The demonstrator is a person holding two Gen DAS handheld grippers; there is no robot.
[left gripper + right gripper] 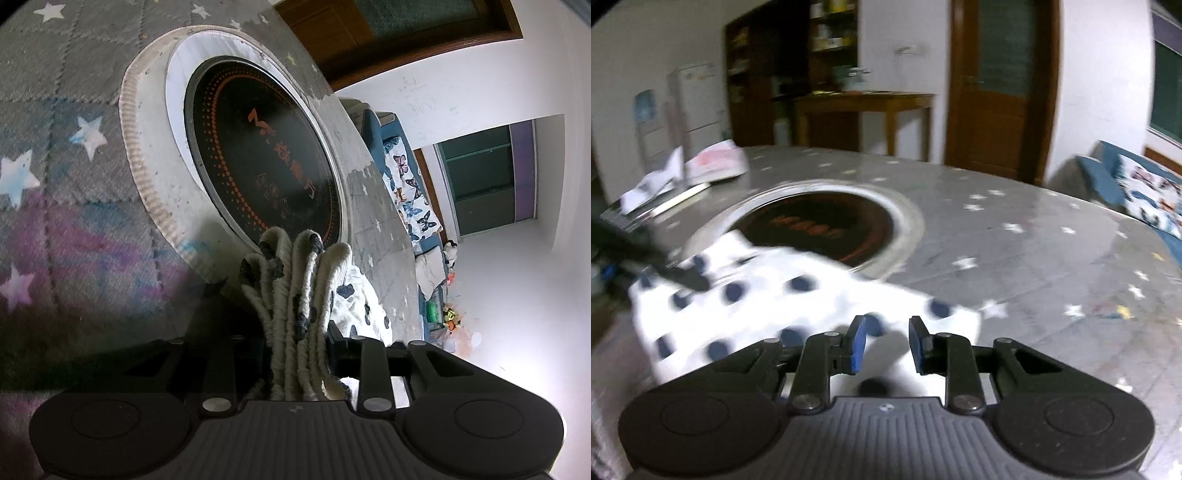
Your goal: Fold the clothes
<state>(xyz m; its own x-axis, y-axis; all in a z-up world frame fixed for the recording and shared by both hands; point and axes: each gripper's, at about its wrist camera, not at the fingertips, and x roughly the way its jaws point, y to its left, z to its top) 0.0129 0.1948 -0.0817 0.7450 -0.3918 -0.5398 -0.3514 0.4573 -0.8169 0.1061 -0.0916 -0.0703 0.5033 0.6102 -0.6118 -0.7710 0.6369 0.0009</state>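
Garment [798, 295] lies on the counter [1015, 266], overlapping the burner's [820, 229] near rim; papers [713, 162] at the far left; sofa [1137, 192] right.

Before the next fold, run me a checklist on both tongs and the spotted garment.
1. Left tongs clamped on the bunched spotted garment: ok.
2. Right tongs holding cloth: not ok, jaws apart, nothing between the pads.
3. Garment lying on the table under the right tongs: ok.
4. Garment clear of the round black hotplate: not ok, one corner overlaps its rim.
5. Edges aligned: cannot tell, picture blurred.
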